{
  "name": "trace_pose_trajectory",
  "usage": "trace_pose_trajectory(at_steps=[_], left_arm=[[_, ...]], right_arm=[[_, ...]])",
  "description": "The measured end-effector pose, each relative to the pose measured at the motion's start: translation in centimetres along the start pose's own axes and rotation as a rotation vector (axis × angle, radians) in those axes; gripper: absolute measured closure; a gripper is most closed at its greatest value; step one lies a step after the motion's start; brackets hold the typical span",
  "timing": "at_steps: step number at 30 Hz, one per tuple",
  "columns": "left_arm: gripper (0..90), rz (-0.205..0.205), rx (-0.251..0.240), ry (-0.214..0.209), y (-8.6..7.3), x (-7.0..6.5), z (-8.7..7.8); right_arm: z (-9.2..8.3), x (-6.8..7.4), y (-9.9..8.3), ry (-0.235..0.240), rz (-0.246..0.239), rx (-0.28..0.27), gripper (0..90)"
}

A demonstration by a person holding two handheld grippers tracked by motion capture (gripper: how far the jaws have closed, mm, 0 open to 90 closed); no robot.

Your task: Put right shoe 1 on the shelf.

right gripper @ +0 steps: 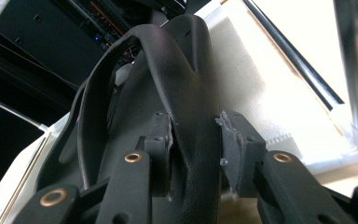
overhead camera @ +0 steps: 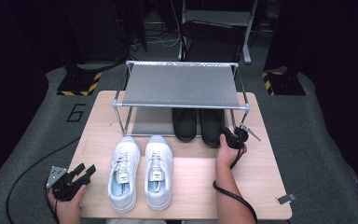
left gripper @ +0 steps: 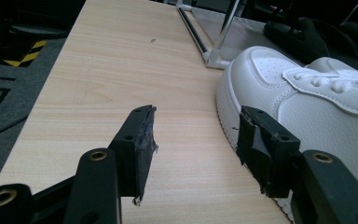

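A metal shoe rack (overhead camera: 182, 86) stands at the back of the wooden table (overhead camera: 261, 186). Two black shoes sit on its lower shelf, the left one (overhead camera: 185, 123) beside the right one (overhead camera: 211, 126). My right gripper (overhead camera: 233, 137) is at the right shoe's heel. In the right gripper view the gripper (right gripper: 196, 135) is shut on the black shoe's (right gripper: 186, 70) upright wall. Two white sneakers, left (overhead camera: 123, 172) and right (overhead camera: 158, 170), lie side by side in front of the rack. My left gripper (overhead camera: 86, 170) is open over the table's front left corner. Its jaws (left gripper: 196, 130) hold nothing, with the left white sneaker (left gripper: 307, 102) just to their right.
A dark chair (overhead camera: 212, 35) stands behind the rack. A small grey tag (overhead camera: 285, 199) lies at the table's front right corner. Yellow-and-black striped bases (overhead camera: 79, 84) sit on the floor at the back left and back right. Bare tabletop (left gripper: 121, 70) stretches ahead of the left gripper.
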State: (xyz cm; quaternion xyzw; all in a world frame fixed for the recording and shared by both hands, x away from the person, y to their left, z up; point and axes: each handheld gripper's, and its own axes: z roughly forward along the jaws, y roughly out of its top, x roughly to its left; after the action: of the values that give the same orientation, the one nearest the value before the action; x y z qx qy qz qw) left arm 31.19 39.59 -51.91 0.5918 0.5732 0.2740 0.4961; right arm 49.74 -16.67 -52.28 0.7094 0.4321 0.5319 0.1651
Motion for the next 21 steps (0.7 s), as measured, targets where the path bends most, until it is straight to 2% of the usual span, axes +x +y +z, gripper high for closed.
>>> trace_pose_trajectory(at_steps=[1,2,6,9,13,14,16,17,21], left_arm=[[45.7,0.001,0.000,0.002,0.0,0.0,0.0],[45.7,0.000,-0.001,0.003,0.0,0.0,0.0],[45.7,-0.011,0.010,0.004,-0.1,0.1,-0.1],[45.8,0.001,0.001,0.003,-0.1,0.1,0.0],[45.7,0.003,0.012,0.001,-0.1,0.0,-0.1],[45.7,0.000,-0.006,0.004,-0.2,-0.1,0.0],[45.7,0.004,0.008,0.002,-0.2,-0.1,-0.1],[45.7,0.003,0.007,0.004,-0.2,0.0,-0.1],[45.7,0.001,0.007,0.004,-0.2,0.0,-0.1]], right_arm=[[0.2,-0.1,0.0,-0.002,-0.014,0.000,65.2],[0.2,0.0,0.0,-0.005,-0.001,0.001,65.2],[0.6,0.1,0.1,-0.010,-0.011,0.003,65.2],[0.8,0.2,0.3,-0.013,-0.016,-0.002,65.2],[1.1,0.3,0.4,-0.011,-0.032,0.001,65.1],[1.4,0.4,0.5,-0.017,-0.035,-0.002,65.1],[1.4,0.4,0.6,-0.019,-0.027,0.000,65.2],[1.6,0.4,0.5,-0.014,0.000,-0.003,65.2],[1.8,0.3,0.3,-0.017,0.003,-0.006,65.1]])
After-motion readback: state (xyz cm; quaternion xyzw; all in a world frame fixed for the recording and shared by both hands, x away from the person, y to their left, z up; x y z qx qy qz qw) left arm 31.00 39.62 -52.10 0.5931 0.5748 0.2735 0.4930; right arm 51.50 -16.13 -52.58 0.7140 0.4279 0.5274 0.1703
